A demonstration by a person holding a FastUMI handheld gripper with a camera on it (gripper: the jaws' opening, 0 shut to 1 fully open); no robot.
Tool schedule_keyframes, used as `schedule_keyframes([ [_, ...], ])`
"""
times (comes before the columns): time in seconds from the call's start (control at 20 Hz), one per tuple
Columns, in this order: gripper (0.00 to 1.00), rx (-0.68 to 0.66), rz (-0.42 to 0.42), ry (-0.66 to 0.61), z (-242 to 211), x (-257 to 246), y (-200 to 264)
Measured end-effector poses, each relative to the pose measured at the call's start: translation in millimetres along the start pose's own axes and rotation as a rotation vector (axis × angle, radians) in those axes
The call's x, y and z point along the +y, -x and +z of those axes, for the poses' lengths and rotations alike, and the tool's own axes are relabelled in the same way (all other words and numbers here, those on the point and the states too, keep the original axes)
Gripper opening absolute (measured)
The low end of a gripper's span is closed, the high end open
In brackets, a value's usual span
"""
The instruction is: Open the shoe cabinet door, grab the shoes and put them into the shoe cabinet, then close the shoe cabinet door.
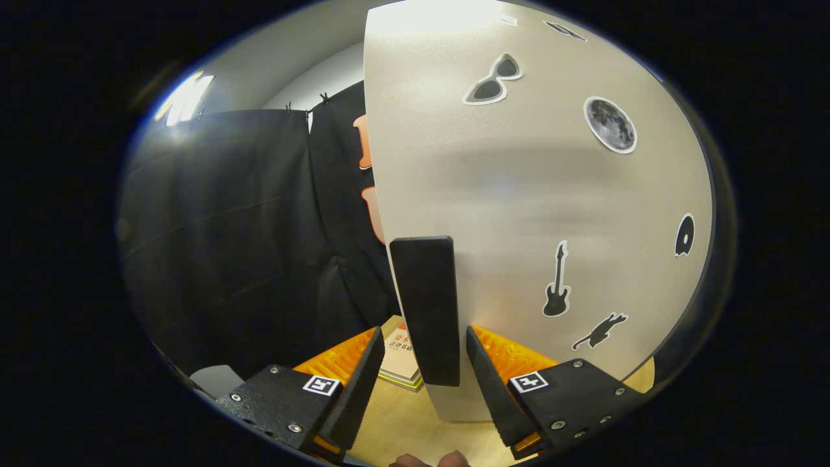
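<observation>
While my gripper (pixel 420 376) stands spread, the black handle (pixel 425 310) of the shoe cabinet door (pixel 519 194) sits between my fingers, neither one pressing it.
Surface: a light wooden floor (pixel 402 421) lies under the fingers; black cloth (pixel 227 227) forms the wall beyond them on the left. Door face: pale, carrying stickers of sunglasses (pixel 493 80), a moon (pixel 610 124), a guitar (pixel 557 280) and a cat (pixel 600 331). A book (pixel 401 360) lies beside the door's lower edge; its cover text is too small to read.
</observation>
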State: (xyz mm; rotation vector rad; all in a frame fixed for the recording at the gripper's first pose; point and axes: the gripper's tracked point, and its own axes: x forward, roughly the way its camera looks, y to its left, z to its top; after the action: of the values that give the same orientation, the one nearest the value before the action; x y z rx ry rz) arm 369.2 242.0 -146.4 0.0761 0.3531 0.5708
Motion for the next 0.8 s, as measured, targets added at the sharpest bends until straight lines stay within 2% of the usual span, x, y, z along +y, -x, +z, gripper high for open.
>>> schedule_keyframes([
  [0.15, 0.80, -0.025, -0.045, -0.001, -1, -2, -3],
  [0.45, 0.80, -0.059, -0.177, 0.088, 4, -5, -19],
  [0.8, 0.80, -0.079, -0.207, 0.019, 3, -13, -26],
])
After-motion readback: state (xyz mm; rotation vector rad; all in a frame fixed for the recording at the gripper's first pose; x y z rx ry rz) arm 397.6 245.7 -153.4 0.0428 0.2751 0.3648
